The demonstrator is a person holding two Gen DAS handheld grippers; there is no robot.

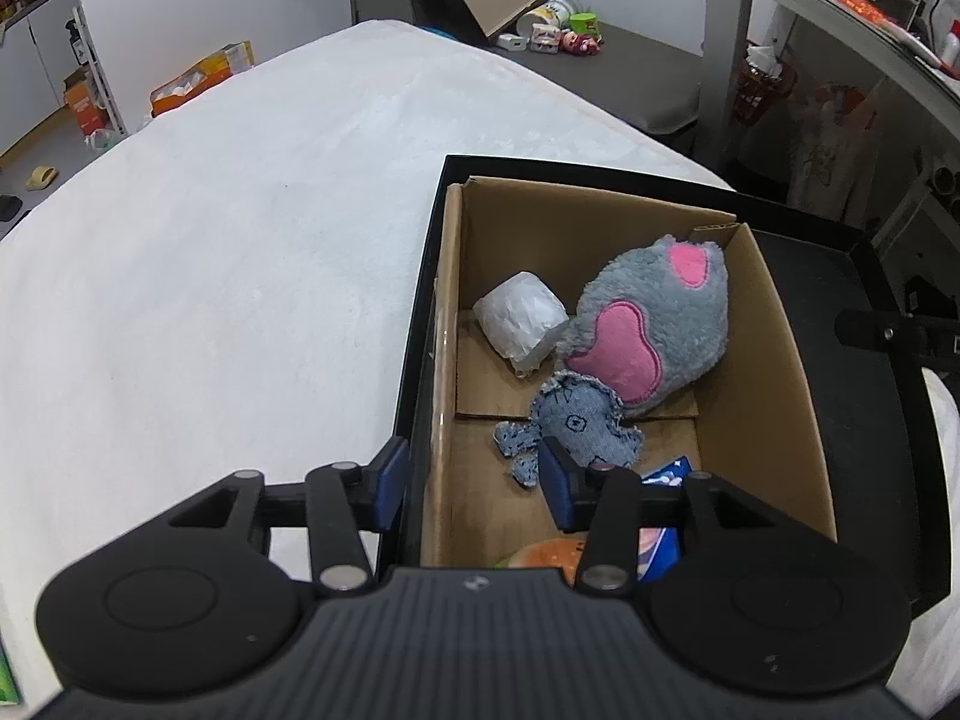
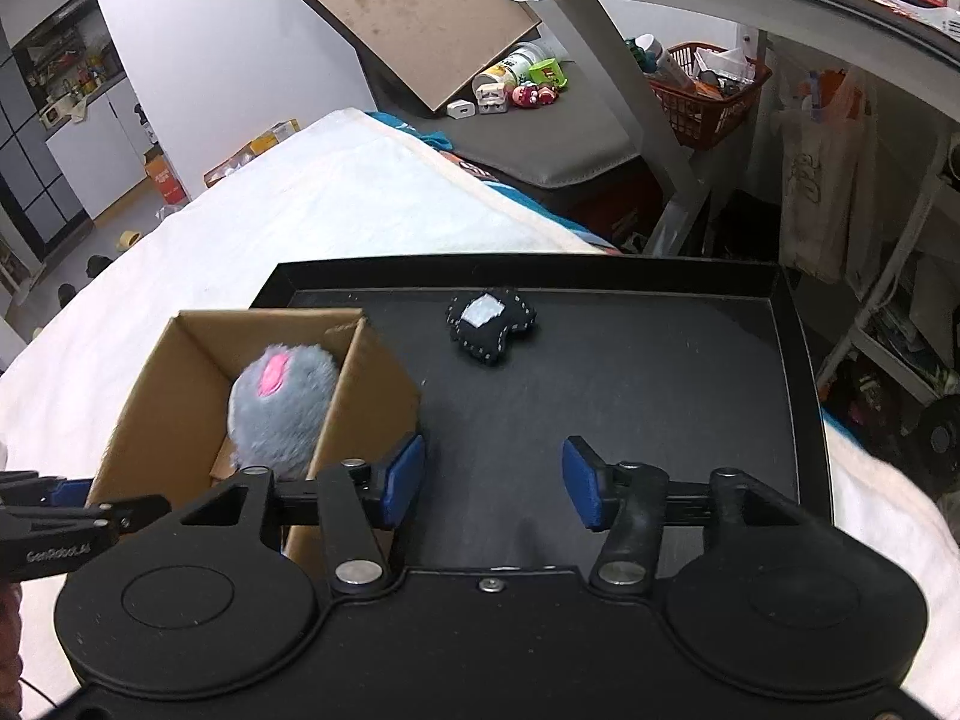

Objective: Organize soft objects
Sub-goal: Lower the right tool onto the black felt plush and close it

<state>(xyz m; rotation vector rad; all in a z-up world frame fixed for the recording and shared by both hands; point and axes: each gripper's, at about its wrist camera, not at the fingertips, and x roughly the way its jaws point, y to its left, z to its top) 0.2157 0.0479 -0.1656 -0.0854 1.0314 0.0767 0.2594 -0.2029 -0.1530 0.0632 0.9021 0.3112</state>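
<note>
A cardboard box (image 1: pixel 774 372) stands in the left part of a black tray (image 2: pixel 660 396). In it lie a grey and pink plush (image 1: pixel 654 324), a white wrapped roll (image 1: pixel 522 318), a small denim toy (image 1: pixel 570 426), a blue packet (image 1: pixel 666 474) and an orange soft item (image 1: pixel 540 555). My left gripper (image 1: pixel 474 489) is open, straddling the box's left wall. My right gripper (image 2: pixel 493 483) is open and empty above the tray floor, beside the box (image 2: pixel 180 396). A small black stitched toy with a white patch (image 2: pixel 489 327) lies farther back on the tray.
The tray rests on a bed with a white cover (image 1: pixel 228 252). A grey bench with small toys and a tilted tray lid (image 2: pixel 414 18) stands behind. A metal desk frame (image 2: pixel 630 114) and a red basket (image 2: pixel 708 90) are at the right.
</note>
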